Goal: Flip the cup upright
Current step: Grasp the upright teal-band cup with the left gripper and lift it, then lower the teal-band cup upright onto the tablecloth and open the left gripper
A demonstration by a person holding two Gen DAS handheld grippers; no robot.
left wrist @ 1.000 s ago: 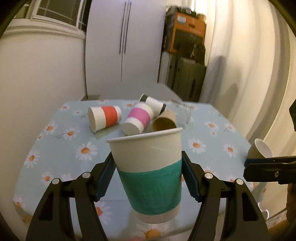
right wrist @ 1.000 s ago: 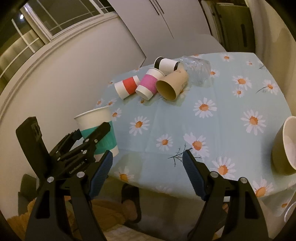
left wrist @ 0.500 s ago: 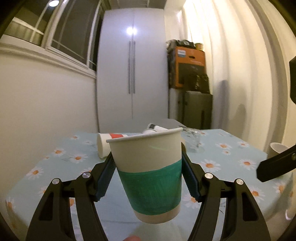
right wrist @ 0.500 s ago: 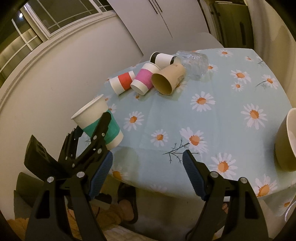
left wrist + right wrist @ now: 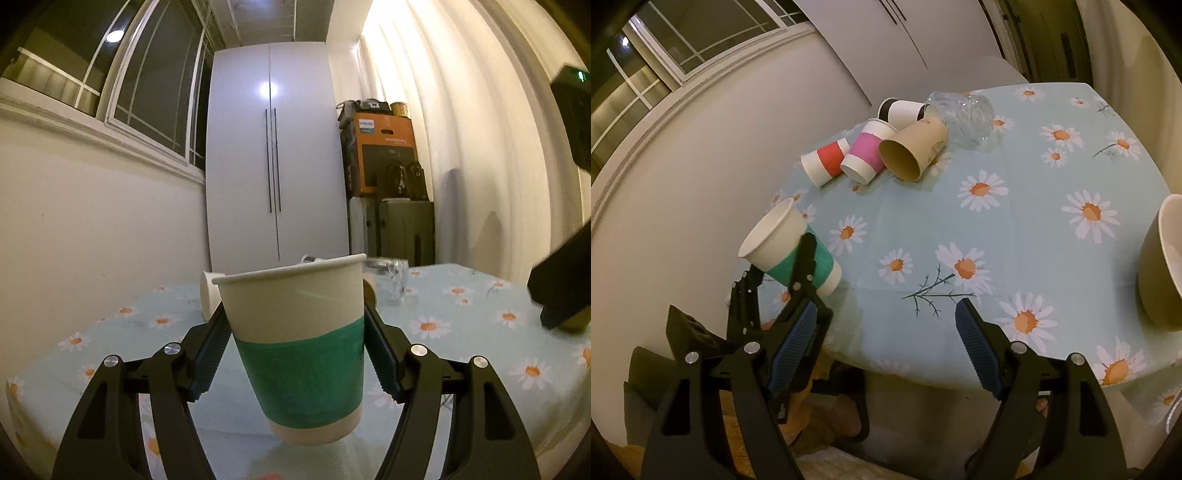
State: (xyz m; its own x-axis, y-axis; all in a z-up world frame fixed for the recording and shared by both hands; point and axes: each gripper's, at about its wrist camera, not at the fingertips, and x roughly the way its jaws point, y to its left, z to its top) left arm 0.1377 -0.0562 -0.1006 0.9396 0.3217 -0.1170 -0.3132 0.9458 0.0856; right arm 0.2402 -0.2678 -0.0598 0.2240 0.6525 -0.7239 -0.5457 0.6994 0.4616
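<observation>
My left gripper (image 5: 295, 354) is shut on a white paper cup with a green band (image 5: 299, 347), mouth up, leaning a little to one side, its base low over the daisy tablecloth (image 5: 480, 332) near the front left edge. In the right wrist view the same cup (image 5: 788, 249) leans toward the wall, held by the left gripper (image 5: 801, 266). My right gripper (image 5: 886, 343) is open and empty, above the table's front edge.
Lying on their sides at the back are a red-banded cup (image 5: 825, 162), a pink-banded cup (image 5: 868, 151), a brown cup (image 5: 912, 151), a black-banded cup (image 5: 901, 110) and a clear glass (image 5: 964, 110). An olive bowl (image 5: 1160, 258) stands at the right edge.
My left gripper has tipped its view up toward level and lowered the green cup closer to the table. The right gripper has shifted only slightly.
</observation>
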